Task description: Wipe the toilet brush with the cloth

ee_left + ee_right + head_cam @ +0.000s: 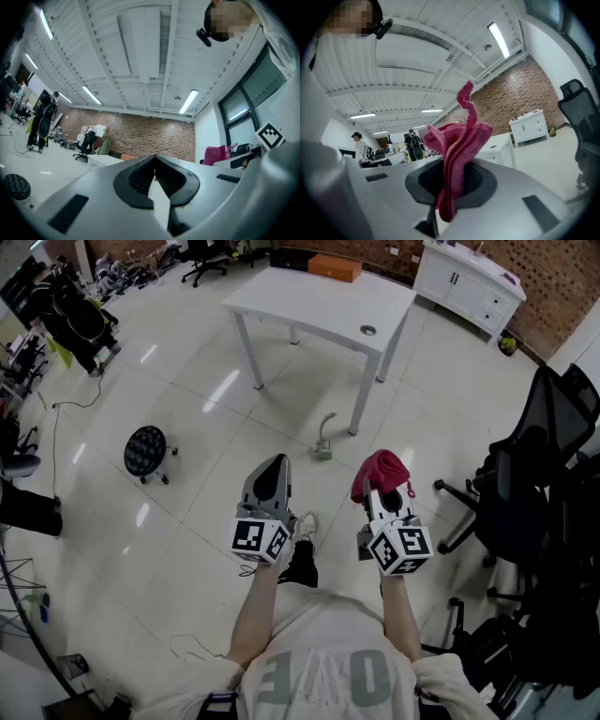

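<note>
1. The person's torso is cut off at the lower edge of the head view. Both forearms reach forward on the near side of the white table (pixel 319 307).
2. Left gripper (pixel 154 165): jaws pressed together, nothing between them.
3. Right gripper (pixel 384 495): jaws clamped on the pink-red cloth (pixel 458 150). The cloth bunches up above the pads and covers the jaw tips in the head view.
4. Toilet brush (pixel 324 439): on the floor just beside the table's near right leg, apart from both grippers. It is small in view; the bristle end cannot be made out, nor whether it sits in a holder.
5. Black round stool (pixel 145 451): on the floor left of the table, well apart from it.
6. Black office chairs (pixel 553 484): right of the table, partly cut off by the picture edge.
7. Orange box (pixel 335 268): on the table's far edge; contents not visible.
8. White cabinet (pixel 469 282): beyond the table's far right corner, doors shut, contents hidden.
</note>
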### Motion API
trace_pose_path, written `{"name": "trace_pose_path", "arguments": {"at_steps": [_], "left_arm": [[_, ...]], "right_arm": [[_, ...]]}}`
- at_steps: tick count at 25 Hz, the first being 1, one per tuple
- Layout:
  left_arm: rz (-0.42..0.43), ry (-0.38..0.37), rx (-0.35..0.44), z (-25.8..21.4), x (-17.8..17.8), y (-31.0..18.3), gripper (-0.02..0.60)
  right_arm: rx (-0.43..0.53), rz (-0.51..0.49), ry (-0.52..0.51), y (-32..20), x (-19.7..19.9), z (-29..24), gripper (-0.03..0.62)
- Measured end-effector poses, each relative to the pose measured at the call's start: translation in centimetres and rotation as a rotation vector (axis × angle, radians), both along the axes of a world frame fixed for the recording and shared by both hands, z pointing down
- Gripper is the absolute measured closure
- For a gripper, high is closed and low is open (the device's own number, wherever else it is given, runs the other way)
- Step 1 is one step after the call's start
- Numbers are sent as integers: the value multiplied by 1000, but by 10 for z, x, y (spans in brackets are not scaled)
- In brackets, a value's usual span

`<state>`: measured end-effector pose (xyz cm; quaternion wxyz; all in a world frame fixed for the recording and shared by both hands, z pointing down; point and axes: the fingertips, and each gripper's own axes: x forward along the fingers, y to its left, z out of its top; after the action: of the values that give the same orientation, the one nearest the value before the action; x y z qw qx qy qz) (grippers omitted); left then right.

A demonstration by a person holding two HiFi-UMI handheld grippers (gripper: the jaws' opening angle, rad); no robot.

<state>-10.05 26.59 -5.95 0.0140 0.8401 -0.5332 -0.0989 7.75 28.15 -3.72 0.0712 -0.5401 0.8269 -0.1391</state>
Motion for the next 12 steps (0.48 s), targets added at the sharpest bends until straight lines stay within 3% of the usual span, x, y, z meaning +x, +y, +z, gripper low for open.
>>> {"name": "trace_pose_path", "arguments": {"at_steps": [7, 12], "left_arm": [[29, 20, -4, -27, -43, -163, 577], [68, 18, -7, -23, -45, -246, 577]], "right_arm": [[-9, 23, 25, -152, -36, -23, 562], [-39, 39, 42, -219, -38, -14, 562]]}}
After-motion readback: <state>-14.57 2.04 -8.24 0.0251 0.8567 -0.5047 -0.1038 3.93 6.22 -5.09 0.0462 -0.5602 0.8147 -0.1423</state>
